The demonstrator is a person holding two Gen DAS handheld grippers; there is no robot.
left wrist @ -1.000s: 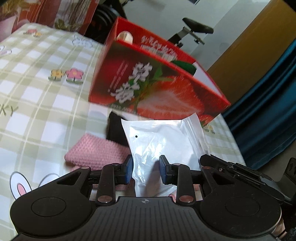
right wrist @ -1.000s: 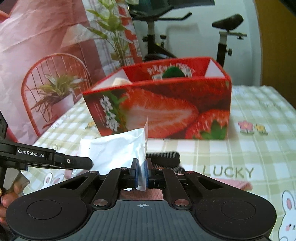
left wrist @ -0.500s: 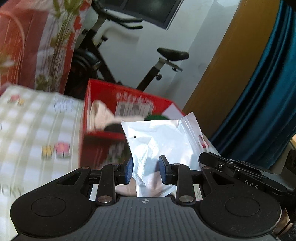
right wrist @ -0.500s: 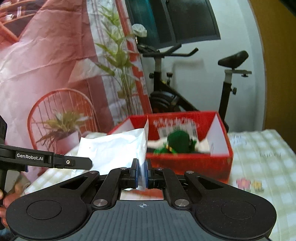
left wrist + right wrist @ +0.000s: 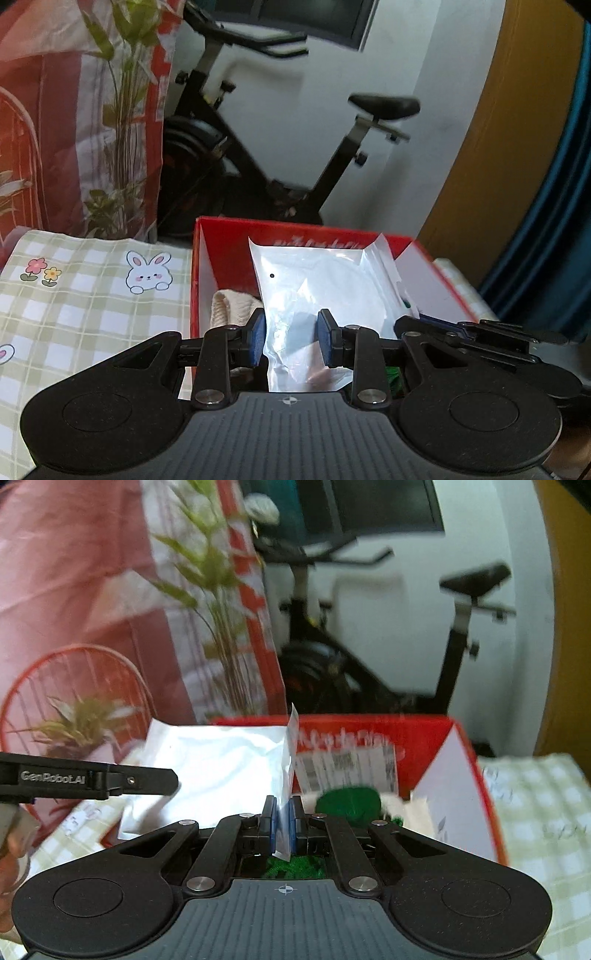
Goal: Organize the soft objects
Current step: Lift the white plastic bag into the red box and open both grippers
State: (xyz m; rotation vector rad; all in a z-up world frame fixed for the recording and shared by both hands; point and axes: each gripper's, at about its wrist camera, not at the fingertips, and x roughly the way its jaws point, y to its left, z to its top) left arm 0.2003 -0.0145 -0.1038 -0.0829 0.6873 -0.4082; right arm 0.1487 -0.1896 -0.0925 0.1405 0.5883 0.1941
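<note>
Over red box, crinkled white pouch: right jaws grip it, left jaws apart

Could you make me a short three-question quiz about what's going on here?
1. True or false: the right hand-held gripper pinches an edge of the white pouch.
2. What colour is the box below the pouch?
A. blue
B. red
C. brown
3. Fill in: a ____ soft toy lies in the box.

Key: 1 true; 2 B; 3 green. The left hand-held gripper has its pads on either side of the pouch with a gap showing.
</note>
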